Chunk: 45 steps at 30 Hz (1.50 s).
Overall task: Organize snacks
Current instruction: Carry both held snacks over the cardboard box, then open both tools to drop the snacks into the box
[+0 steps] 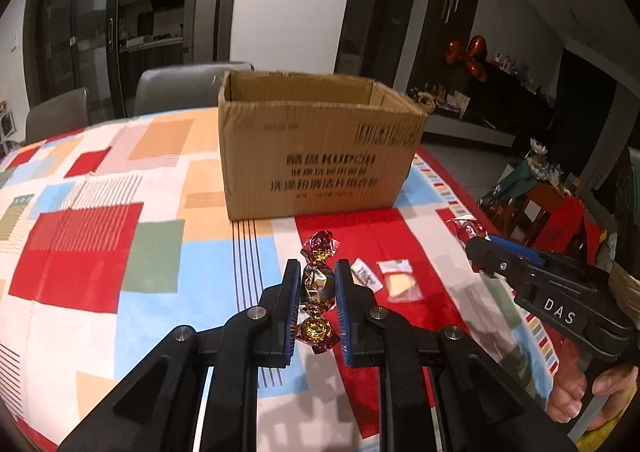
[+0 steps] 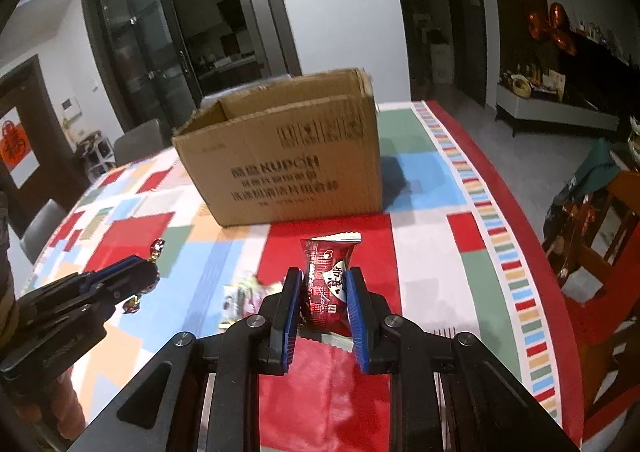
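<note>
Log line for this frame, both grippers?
left gripper: shut on candy string | right gripper: shut on red snack packet | cardboard box: open, on table

Left tongs (image 1: 317,292): blue pads closed, gripping, pointed forward and downward. Right tongs (image 2: 323,294): blue pads closed, gripping, same forward-downward attitude, positioned beside the left. A hand (image 1: 592,392) wraps the right tool's handle, fingers curled around the grip.
</note>
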### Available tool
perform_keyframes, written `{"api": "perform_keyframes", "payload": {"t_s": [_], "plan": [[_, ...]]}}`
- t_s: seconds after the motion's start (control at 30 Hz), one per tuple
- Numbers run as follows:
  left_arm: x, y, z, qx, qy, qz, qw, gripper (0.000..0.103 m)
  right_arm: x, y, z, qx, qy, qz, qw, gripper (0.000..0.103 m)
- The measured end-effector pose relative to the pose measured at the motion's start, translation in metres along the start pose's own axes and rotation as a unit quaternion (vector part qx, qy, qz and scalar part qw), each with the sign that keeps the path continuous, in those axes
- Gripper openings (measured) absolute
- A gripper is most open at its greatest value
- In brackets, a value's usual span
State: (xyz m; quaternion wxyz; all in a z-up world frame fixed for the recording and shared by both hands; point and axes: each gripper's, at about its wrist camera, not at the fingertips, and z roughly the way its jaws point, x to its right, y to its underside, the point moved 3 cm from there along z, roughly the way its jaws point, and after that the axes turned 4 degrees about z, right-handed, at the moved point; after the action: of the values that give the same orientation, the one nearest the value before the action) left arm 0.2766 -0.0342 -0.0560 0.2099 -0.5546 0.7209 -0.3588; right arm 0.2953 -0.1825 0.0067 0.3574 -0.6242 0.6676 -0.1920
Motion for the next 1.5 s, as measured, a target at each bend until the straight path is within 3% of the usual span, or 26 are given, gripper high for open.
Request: {"api": "perform_keyframes", "payload": {"t_s": [0.47,0.87,1.3,1.5], "plan": [[0.0,-0.051,-0.012,0.036,0.0,0.017,0.9992,0.018,-0.018,-0.043,-0.013,0.038,-0.024,-0.016,0.999,0.024],[-0.011,-0.106,0.0,0.048,-0.017,0.038,0.998,0.018,-0.032,-0.102,-0.002,0.066,-0.022,-0.043,0.997,0.024],[-0.018,-0.153,0.041,0.029,-0.037,0.064,0.9968,0.018,-0.038,-0.157,0.034,0.046,-0.034,-0.054,0.997,0.024],[-0.025,-0.167,0.064,0.023,-0.045,0.07,0.9963,0.018,-0.035,-0.168,0.058,0.029,-0.035,-0.052,0.998,0.024]]}}
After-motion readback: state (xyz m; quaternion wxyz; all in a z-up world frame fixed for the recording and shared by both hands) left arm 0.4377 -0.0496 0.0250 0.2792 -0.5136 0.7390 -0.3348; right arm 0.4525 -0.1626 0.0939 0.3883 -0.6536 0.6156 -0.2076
